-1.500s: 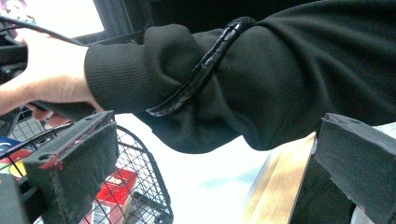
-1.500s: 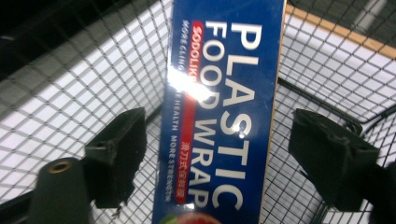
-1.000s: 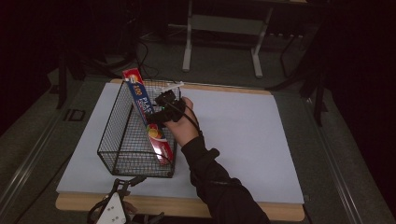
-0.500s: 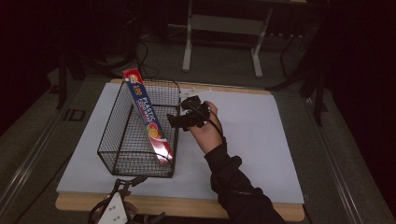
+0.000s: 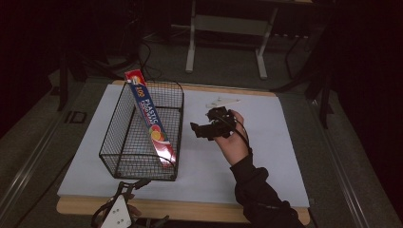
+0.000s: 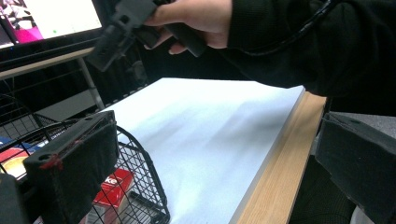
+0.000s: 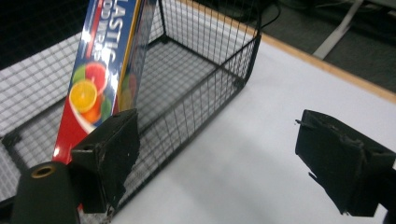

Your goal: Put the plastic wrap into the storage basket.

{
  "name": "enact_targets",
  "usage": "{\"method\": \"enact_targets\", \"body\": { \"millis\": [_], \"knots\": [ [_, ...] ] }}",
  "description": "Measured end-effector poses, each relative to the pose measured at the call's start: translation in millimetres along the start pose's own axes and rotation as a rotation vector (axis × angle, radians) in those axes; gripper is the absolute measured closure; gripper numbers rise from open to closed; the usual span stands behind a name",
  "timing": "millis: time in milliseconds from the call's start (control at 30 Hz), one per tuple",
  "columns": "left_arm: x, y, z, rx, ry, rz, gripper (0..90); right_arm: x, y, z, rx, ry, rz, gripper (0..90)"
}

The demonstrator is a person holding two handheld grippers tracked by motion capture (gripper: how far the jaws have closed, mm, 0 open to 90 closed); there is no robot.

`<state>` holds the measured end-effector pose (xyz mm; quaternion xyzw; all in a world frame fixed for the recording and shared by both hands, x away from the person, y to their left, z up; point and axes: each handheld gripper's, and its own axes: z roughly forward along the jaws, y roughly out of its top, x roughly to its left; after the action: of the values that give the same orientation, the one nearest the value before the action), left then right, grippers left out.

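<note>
The plastic wrap box (image 5: 151,124) is seen leaning inside the wire basket (image 5: 124,164), so placement is judged done. The right tongs (image 5: 198,129), gaping and empty, are held just right of the basket; the left tongs (image 5: 124,190), likewise spread, are kept at its near end.

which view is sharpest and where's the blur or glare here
High view: dim, dark surroundings, soft overall, white table sheet the brightest part. Left gripper view: the raised right gripper is smeared; a bright monitor glares top left. Right gripper view: sharpest on the wire basket; glossy sheen on the plastic wrap box.
</note>
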<state>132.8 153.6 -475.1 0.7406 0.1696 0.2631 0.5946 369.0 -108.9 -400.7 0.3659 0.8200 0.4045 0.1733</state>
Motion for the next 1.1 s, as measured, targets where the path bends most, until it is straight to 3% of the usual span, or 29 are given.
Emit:
{"method": "enact_targets", "body": {
  "millis": [267,433,833,1100],
  "knots": [
    [0.2,-0.1,0.4,0.001,0.003,-0.002,0.1,-11.6,-22.4,-13.4,0.024,-0.004,-0.015,13.5],
    [-0.1,-0.1,0.4,0.001,0.002,-0.001,0.1,-18.6,-37.3,-18.4,0.035,0.003,0.000,13.6],
    [-0.3,0.0,0.7,0.006,0.003,0.004,0.1,-34.0,-75.0,-19.5,0.080,0.000,0.037,13.7],
    [-1.1,-0.1,1.6,0.014,0.001,0.010,0.1,-38.5,-97.2,-18.9,0.105,0.003,0.024,13.7]
  ]
}}
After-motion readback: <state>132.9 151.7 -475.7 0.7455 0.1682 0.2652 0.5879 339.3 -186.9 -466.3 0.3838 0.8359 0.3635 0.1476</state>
